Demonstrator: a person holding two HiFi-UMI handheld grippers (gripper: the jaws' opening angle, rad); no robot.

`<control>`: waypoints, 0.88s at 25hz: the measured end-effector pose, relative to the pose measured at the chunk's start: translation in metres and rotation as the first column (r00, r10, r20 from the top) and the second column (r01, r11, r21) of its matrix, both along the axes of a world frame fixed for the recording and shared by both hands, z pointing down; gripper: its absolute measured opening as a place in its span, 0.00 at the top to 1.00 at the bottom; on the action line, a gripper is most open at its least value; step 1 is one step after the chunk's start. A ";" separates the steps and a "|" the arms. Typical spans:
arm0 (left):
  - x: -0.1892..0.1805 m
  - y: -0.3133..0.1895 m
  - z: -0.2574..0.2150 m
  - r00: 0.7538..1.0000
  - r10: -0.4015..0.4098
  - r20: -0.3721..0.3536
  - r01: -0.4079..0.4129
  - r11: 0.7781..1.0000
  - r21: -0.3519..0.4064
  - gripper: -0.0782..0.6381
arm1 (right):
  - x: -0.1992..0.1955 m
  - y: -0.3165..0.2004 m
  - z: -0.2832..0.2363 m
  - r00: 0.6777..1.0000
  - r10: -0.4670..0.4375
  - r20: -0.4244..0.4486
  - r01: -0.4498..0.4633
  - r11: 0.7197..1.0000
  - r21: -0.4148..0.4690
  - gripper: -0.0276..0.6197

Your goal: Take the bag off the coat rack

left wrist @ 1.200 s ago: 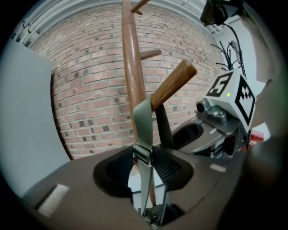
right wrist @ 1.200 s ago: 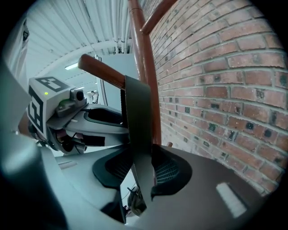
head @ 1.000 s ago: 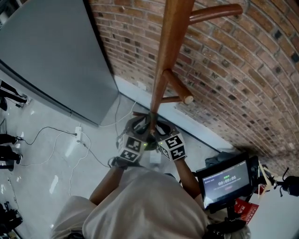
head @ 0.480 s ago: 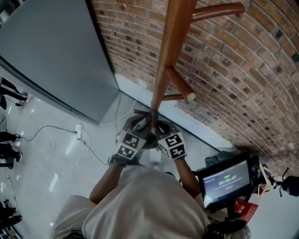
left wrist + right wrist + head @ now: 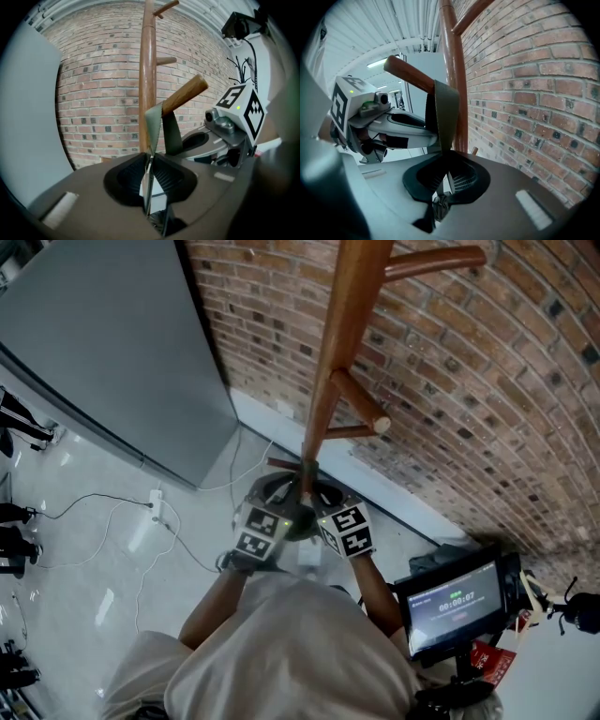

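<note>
An olive-green bag strap (image 5: pixel 153 124) is looped over a lower peg (image 5: pixel 185 96) of the wooden coat rack (image 5: pixel 328 390). Both of its hanging sides drop toward my grippers. My left gripper (image 5: pixel 149 161) has just been closing, and its pads now pinch one side of the strap. My right gripper (image 5: pixel 446 180) is shut on the other side of the strap (image 5: pixel 445 117), right beside the pole (image 5: pixel 457 79). In the head view both grippers (image 5: pixel 281 512) (image 5: pixel 323 512) meet low at the pole. The bag's body is hidden below them.
A brick wall (image 5: pixel 487 381) stands close behind the rack, and a grey panel (image 5: pixel 103 343) leans at the left. Cables and a power strip (image 5: pixel 157 507) lie on the pale floor. A monitor on a stand (image 5: pixel 455 601) is at the lower right. Higher pegs (image 5: pixel 431 263) jut out above.
The left gripper's marker cube has tipped a little. Both grippers stay in place at the pole.
</note>
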State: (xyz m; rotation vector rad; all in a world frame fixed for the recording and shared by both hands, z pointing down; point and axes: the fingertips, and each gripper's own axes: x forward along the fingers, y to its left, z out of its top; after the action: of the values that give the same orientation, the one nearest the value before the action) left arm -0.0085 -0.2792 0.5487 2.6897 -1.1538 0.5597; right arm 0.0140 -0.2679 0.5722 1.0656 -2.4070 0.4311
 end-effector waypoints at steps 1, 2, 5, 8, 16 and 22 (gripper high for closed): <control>0.000 0.000 0.000 1.000 0.000 0.000 0.000 1.000 0.000 0.82 | 0.001 0.000 0.000 1.000 0.001 -0.001 -0.001 1.000 -0.001 0.95; 0.000 0.000 0.000 1.000 -0.001 0.000 0.001 1.000 -0.001 0.82 | 0.001 0.000 -0.001 1.000 0.003 -0.003 -0.003 1.000 -0.003 0.95; 0.000 0.001 0.001 1.000 0.001 0.000 -0.001 1.000 -0.007 0.82 | 0.003 -0.001 -0.002 1.000 0.009 -0.010 -0.009 1.000 -0.006 0.95; 0.000 0.003 0.001 1.000 0.008 -0.005 -0.008 1.000 -0.015 0.82 | 0.007 0.001 -0.004 1.000 0.016 -0.015 -0.016 1.000 -0.015 0.94; -0.002 0.008 0.000 1.000 0.005 -0.021 -0.005 0.999 -0.037 0.82 | 0.010 0.004 -0.010 1.000 0.021 -0.012 -0.021 0.999 -0.035 0.94; -0.008 0.012 -0.002 0.999 -0.014 -0.029 0.013 0.999 -0.042 0.82 | 0.012 0.008 -0.014 1.000 0.022 -0.008 -0.022 0.999 -0.044 0.95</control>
State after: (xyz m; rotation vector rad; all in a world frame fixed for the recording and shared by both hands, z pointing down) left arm -0.0166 -0.2672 0.5471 2.6439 -1.1394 0.5351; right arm 0.0256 -0.2595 0.5584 1.0737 -2.3700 0.4843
